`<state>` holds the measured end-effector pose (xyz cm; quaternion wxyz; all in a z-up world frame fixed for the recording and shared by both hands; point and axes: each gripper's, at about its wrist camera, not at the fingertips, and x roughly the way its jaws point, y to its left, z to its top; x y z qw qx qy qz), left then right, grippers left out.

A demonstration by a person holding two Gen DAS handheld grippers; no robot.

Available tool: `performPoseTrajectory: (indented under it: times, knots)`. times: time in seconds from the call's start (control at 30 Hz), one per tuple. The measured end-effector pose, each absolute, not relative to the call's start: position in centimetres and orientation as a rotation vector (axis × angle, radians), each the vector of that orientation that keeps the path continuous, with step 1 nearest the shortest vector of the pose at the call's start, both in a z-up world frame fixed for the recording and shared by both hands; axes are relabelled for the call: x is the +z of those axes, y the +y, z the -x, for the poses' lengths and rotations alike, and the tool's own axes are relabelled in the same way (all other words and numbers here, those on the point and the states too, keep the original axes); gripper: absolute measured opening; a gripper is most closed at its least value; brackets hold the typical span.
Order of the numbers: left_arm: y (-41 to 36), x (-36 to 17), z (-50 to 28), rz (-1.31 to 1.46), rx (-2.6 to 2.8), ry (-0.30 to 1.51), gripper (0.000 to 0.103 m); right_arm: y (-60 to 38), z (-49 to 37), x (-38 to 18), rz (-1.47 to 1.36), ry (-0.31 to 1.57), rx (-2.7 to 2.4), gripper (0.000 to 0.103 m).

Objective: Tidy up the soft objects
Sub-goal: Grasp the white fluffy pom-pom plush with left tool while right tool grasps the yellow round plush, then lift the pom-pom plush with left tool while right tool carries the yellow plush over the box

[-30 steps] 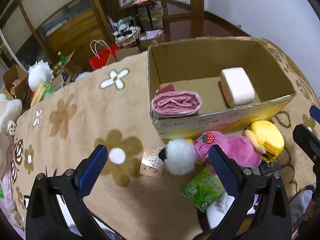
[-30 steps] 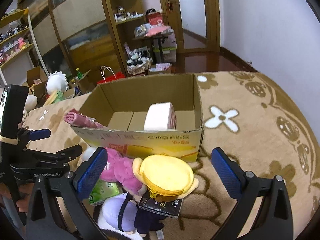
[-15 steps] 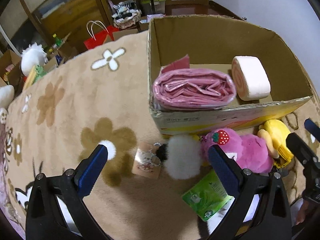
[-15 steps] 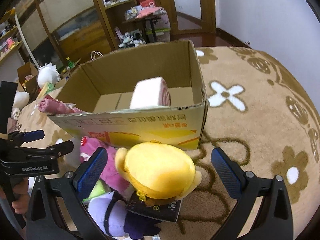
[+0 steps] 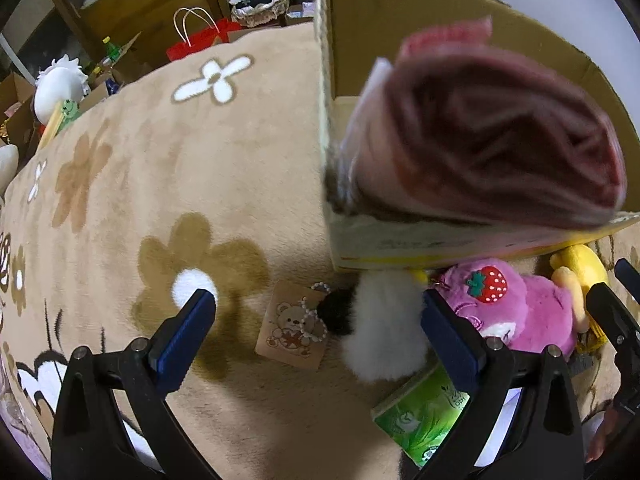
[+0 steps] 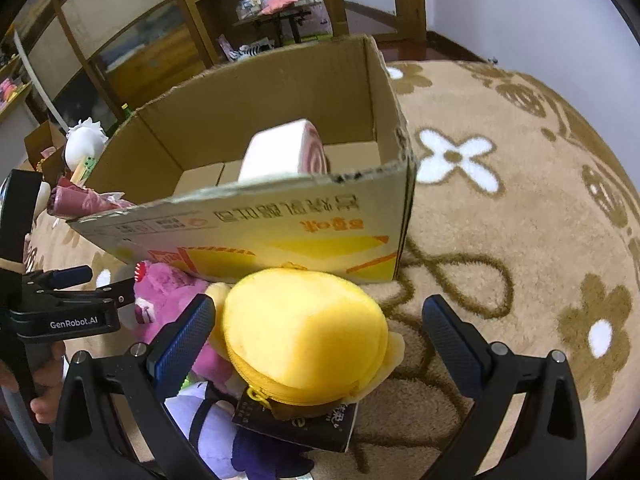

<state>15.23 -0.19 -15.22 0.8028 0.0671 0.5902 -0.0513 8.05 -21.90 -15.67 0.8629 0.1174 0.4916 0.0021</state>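
A cardboard box [image 5: 360,240] [image 6: 280,232] stands on the flowered carpet. It holds a folded pink cloth [image 5: 492,140] at its near left corner and a pink roll plush [image 6: 284,156]. In front of the box lie a white fluffy pompom [image 5: 384,328], a pink strawberry plush [image 5: 516,308], a yellow plush [image 6: 304,332] and a purple plush [image 6: 208,436]. My left gripper [image 5: 318,336] is open, low over the carpet, with the pompom between its fingers. My right gripper [image 6: 318,336] is open around the yellow plush.
A bear tag card [image 5: 292,328] and a green tissue pack [image 5: 424,412] lie by the pompom. A dark booklet [image 6: 304,424] sits under the yellow plush. Shelves, a red bag [image 5: 196,40] and boxes stand beyond the carpet edge.
Both grippers have moved forward and down toward the plush pile. The box and pink cloth loom closer in the left view; the yellow plush now sits between the right fingers.
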Motion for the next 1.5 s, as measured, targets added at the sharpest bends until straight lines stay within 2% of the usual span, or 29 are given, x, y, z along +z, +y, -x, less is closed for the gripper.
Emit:
performPoseTrajectory:
  times: [0.23, 0.4, 0.5, 0.57, 0.87, 0.93, 0.97, 1.0, 1.1, 1.5]
  knots:
    - [0.3, -15.7, -15.9, -0.105, -0.122, 1.292, 0.097, -22.2, -8.5, -16.5, -0.275, 1.06, 0.022, 0.103]
    - [0.3, -15.9, -16.2, -0.072, -0.154, 1.31, 0.082, -22.3, -8.7, -17.7, -0.322, 1.117, 0.043, 0.103]
    - [0.3, -16.0, -16.4, -0.046, -0.188, 1.319, 0.066, -22.2, -8.8, -17.9, -0.326, 1.123, 0.039, 0.103]
    - [0.3, -16.1, -16.5, -0.012, -0.224, 1.332, 0.046, -22.1, -8.8, -17.8, -0.321, 1.125, 0.042, 0.1]
    - [-0.6, -15.3, -16.3, -0.073, -0.243, 1.306, 0.042, -21.4, -7.5, -17.1, -0.285, 1.113, 0.049, 0.086]
    - [-0.8, -14.9, -16.2, -0.061, -0.244, 1.299, 0.039, -21.6, -7.1, -16.9, -0.289, 1.108, 0.045, 0.086]
    - [-0.3, -14.7, -15.9, -0.051, -0.242, 1.293, 0.032, -21.7, -6.9, -16.8, -0.293, 1.106, 0.04, 0.086]
    - [-0.1, -14.2, -15.7, -0.04, -0.238, 1.289, 0.031, -21.8, -6.7, -16.6, -0.299, 1.103, 0.037, 0.086]
    - [0.6, -13.4, -15.5, -0.021, -0.24, 1.284, 0.029, -22.2, -6.1, -15.7, -0.308, 1.078, 0.039, 0.086]
    - [-0.7, -15.5, -15.3, -0.037, -0.223, 1.293, 0.029, -21.8, -5.2, -13.8, -0.29, 1.037, 0.04, 0.086]
